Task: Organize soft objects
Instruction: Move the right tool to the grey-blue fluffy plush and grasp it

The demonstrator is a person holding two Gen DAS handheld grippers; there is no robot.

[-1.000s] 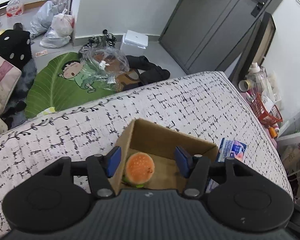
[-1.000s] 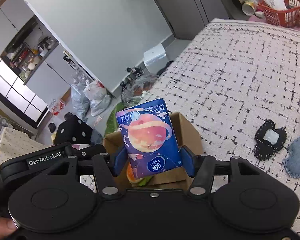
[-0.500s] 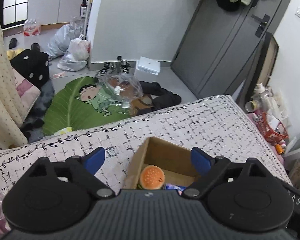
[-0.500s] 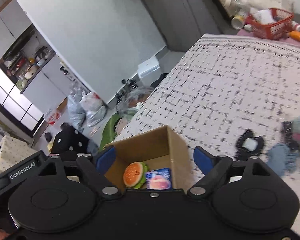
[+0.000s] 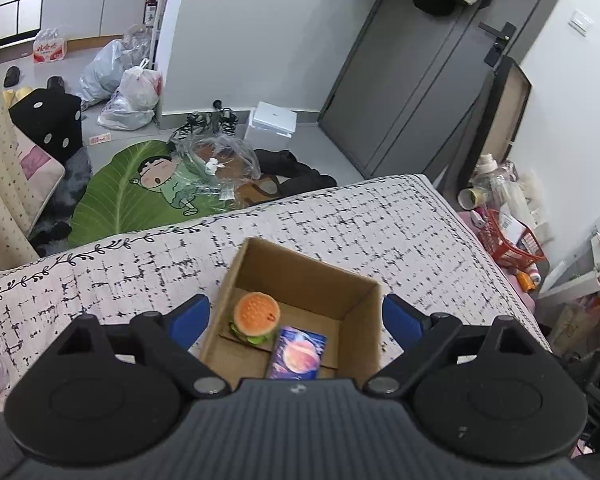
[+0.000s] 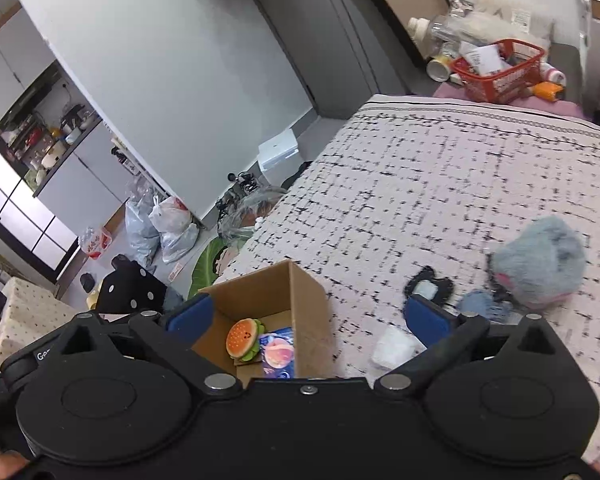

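Your left gripper point(image 5: 296, 314) and right gripper point(image 6: 306, 318) both have their jaws spread wide, holding nothing. The toy burger point(image 5: 257, 317) and tissue pack point(image 5: 298, 354) lie side by side in the box point(image 5: 362, 322) on the bed point(image 6: 440, 184).

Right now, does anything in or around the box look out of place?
Inside the cardboard box, nothing does: burger plush and tissue pack lie side by side. A fluffy grey-blue plush and small fabric pieces lie loose on the bedspread, unsorted.
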